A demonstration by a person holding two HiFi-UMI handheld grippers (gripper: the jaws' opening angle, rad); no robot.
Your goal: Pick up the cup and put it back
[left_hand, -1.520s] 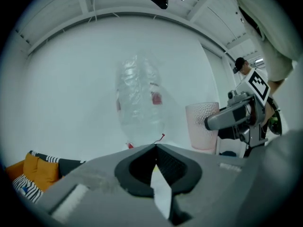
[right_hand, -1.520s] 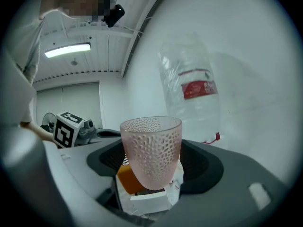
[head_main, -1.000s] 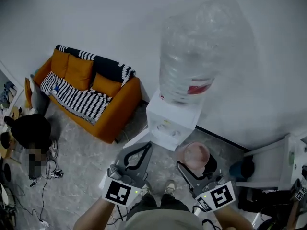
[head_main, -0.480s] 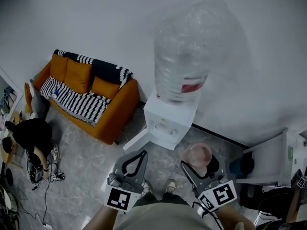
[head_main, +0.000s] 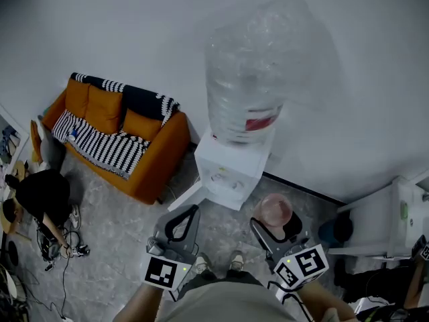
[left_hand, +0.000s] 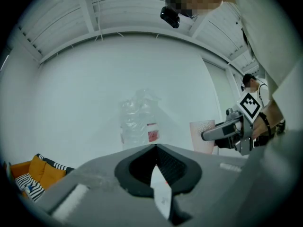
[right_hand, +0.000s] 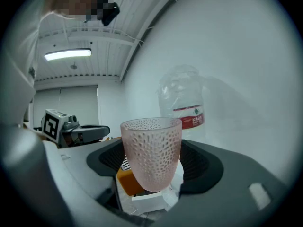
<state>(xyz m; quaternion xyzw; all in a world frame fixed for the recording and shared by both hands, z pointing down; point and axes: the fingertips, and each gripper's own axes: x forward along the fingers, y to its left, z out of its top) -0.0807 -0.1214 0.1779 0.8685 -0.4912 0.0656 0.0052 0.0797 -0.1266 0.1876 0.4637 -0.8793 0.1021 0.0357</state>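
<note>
We hold the pink cup (right_hand: pixel 152 151) clamped aloft in our right gripper (head_main: pixel 269 221), left gripper (left_hand: pixel 155 148) pressed together and empty, so by our reckoning only the putting back remains.

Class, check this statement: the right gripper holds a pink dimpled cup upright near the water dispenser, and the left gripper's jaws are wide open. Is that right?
Not quite. The left gripper is shut, its jaws together with nothing between them, as the left gripper view shows. The rest stands: the right gripper holds the pink dimpled cup upright near the water dispenser.
</note>
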